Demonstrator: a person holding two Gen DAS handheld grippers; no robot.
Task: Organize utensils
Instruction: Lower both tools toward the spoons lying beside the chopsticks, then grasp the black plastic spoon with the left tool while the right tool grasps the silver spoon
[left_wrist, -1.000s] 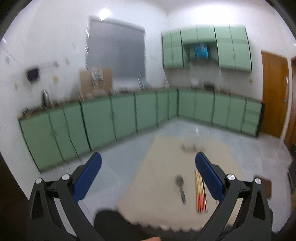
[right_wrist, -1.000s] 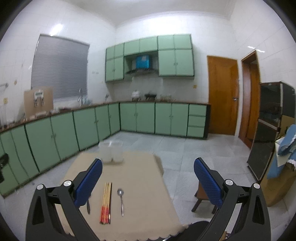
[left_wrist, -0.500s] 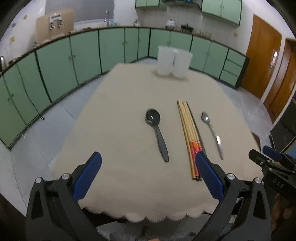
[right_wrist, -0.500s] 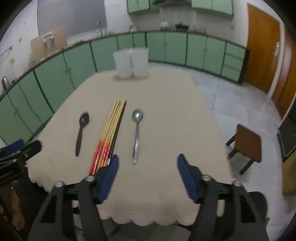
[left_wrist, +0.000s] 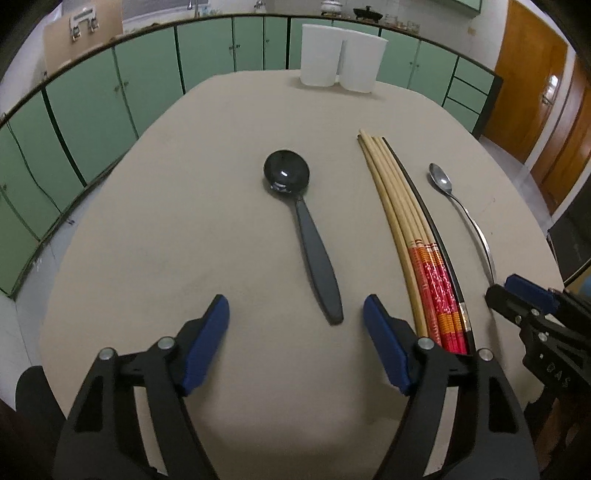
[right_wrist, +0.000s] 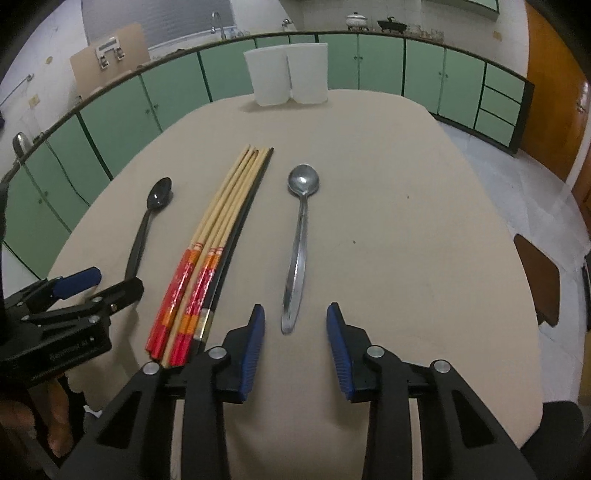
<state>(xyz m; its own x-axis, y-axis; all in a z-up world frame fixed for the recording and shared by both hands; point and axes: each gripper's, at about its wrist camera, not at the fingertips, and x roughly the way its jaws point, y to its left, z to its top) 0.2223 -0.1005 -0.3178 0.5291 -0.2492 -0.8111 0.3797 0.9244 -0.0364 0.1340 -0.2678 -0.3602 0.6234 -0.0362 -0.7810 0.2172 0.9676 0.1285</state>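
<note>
A black plastic spoon (left_wrist: 308, 236) (right_wrist: 147, 221) lies on the beige tablecloth (left_wrist: 184, 229) (right_wrist: 413, 229), bowl away from me. Right of it lies a bundle of several chopsticks (left_wrist: 413, 236) (right_wrist: 218, 236) with red ends, then a metal spoon (left_wrist: 461, 214) (right_wrist: 299, 236). My left gripper (left_wrist: 295, 317) hovers at the black spoon's handle end, jaws closing, nothing pressed between them. My right gripper (right_wrist: 295, 323) straddles the metal spoon's handle tip, jaws closing, pads apart from it. Each gripper shows at the other view's edge: the right gripper (left_wrist: 517, 295), the left gripper (right_wrist: 99, 286).
Two white containers (left_wrist: 341, 57) (right_wrist: 288, 74) stand side by side at the table's far edge. Green cabinets (left_wrist: 110, 96) run around the room behind. A brown stool (right_wrist: 537, 277) stands right of the table. A wooden door (left_wrist: 532, 74) is at the far right.
Both grippers dropped from looking across the kitchen to close over the table's near edge. Their jaws narrowed, the right more than the left. The utensils have not moved.
</note>
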